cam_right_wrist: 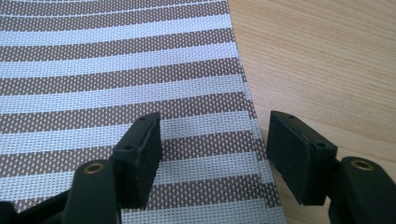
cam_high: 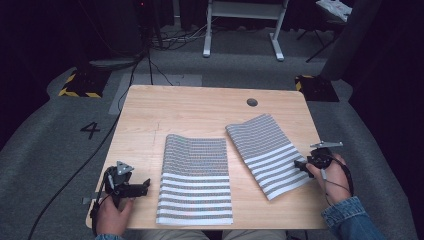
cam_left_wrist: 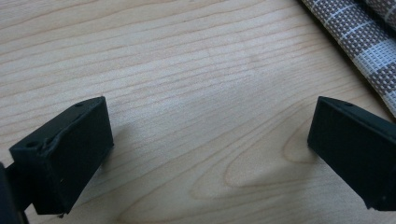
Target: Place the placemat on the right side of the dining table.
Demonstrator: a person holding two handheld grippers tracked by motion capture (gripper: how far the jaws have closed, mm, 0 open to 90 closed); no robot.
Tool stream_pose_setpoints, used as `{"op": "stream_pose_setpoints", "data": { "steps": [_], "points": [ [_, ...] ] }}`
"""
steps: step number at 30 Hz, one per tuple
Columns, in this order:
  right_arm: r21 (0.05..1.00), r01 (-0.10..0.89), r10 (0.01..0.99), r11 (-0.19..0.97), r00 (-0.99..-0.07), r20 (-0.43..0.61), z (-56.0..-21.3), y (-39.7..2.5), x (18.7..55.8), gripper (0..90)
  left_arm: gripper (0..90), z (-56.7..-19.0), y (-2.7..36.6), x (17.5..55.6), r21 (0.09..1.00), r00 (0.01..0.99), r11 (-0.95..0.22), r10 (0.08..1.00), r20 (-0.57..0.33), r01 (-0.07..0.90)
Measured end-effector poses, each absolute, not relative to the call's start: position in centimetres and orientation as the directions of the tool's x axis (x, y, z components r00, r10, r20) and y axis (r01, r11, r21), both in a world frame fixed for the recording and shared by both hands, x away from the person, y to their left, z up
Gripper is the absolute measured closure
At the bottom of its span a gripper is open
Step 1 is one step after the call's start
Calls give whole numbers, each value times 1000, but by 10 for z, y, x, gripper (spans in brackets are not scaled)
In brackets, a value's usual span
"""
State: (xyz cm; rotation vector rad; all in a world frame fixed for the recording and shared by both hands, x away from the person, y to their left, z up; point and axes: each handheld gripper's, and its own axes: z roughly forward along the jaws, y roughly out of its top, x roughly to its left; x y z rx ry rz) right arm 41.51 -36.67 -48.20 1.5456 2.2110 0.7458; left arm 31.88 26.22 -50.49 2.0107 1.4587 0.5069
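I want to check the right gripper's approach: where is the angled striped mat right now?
In the high view the angled striped mat lies right of centre on the table, beside the straight mat, the open right gripper at its right edge.

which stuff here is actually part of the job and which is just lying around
In the job:
- right placemat, its edge between the open jaws of the right gripper
- left placemat, near the open left gripper

Lying about:
- cable across the floor
- white desk frame behind the table
- black-and-yellow floor plates
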Motion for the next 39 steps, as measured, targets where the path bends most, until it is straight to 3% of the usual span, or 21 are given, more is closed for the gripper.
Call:
{"op": "stream_pose_setpoints", "data": {
  "steps": [12, 23, 36, 39],
  "points": [
    [588, 754, 938, 294, -345, -28, -480, -358, 411, 385, 1, -505, 262, 319, 661, 324, -219, 945, -39, 717],
    [595, 759, 944, 264, -329, 1, -481, -358, 409, 448, 2, -505, 262, 319, 661, 324, -219, 945, -39, 717],
    [600, 688, 898, 409, -421, -130, -475, -339, 402, 841, 1, -505, 262, 319, 662, 324, -219, 945, -39, 717],
    [619, 678, 897, 397, -428, -107, -467, -338, 402, 864, 2, -505, 262, 319, 662, 324, -219, 945, -39, 717]
  ]
}}
